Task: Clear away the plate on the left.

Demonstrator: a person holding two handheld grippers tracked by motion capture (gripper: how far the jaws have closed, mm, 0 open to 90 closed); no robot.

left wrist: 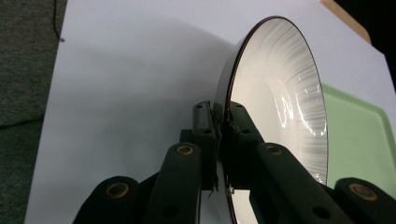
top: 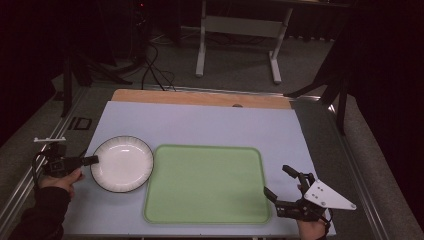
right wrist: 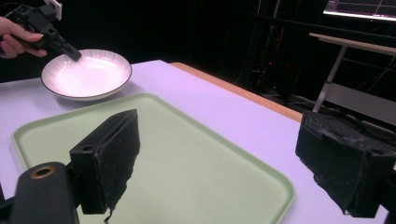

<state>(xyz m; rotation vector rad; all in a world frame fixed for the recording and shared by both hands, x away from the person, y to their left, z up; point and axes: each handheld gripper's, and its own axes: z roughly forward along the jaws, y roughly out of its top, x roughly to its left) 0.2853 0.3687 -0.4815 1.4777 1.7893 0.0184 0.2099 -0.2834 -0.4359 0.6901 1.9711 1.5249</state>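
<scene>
Nearest the person, the right hand-held gripper [top: 281, 187] hangs just off the tray's [top: 207, 216] near right corner with its jaws spread wide and nothing between them; in the right gripper view the two black pads [right wrist: 114, 154] stand well apart above the tray's bare green floor, which suggests this hand is waiting in reserve, perhaps to steady the tray or receive something. The tray lies flat on the pale sheet covering the desk [top: 210, 125], empty, with a low raised rim and rounded corners. Just beside its left edge sits the plate [top: 122, 162], close to the tray but, as far as I can tell, not touching it. The left hand-held gripper [top: 94, 160] comes in from the desk's left side and is closed on the plate's left rim: the left gripper view shows one jaw under the outside wall and the other inside the bowl, pinching the thin edge [left wrist: 229, 107] between them. Gripping at the rim makes sense, since a shallow dish offers no other purchase, and the likely aim is to lift or slide it onto the tray. The plate is white and glossy, shallow-bowled, with fine radial ribs and a thin dark line around the lip. Beyond the sheet a strip of bare wood [top: 200, 97] marks the desk's far edge
</scene>
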